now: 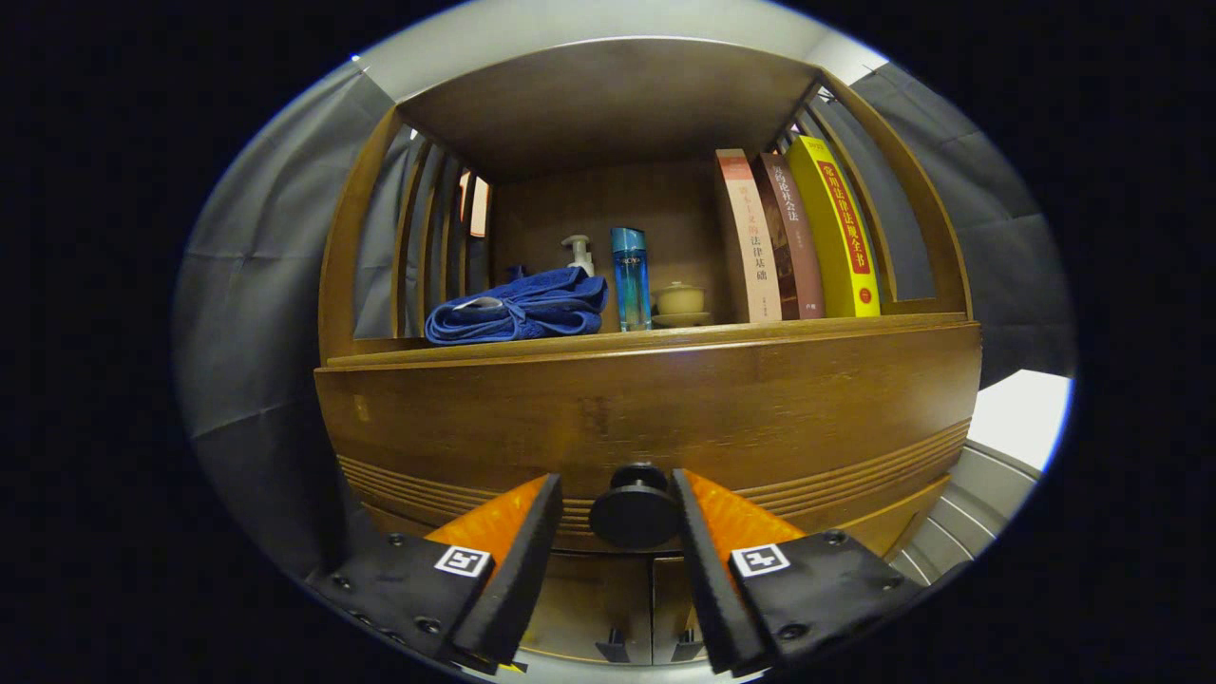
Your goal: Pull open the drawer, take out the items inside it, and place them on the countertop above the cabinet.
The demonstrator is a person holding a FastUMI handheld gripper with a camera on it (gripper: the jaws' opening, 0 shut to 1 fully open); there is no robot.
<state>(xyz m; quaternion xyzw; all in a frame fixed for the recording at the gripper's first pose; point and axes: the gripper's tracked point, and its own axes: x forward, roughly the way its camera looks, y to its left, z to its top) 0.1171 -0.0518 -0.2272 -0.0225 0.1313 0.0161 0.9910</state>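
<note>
Grey cloth walls enclose a wooden cabinet [646,285] with an open shelf compartment above a drawer [646,408]. Gripper [617,499]: jaws moderately open, straddling the black round knob [635,505] at the lower edge of the drawer front. The right finger [698,513] lies at the knob's side, apparently touching; the left finger [537,527] stands just clear of it. Drawer: closed, front flush with the cabinet; contents hidden. Below the knob, two lower doors [627,594] meet at a centre seam. Above the drawer, the bench [665,334] carries, left to right: a folded blue towel [518,306], a white pump bottle [579,255] behind it, a blue bottle [630,277], a small lidded cup [680,299] on a saucer, and three upright books [798,237] against the right side.
</note>
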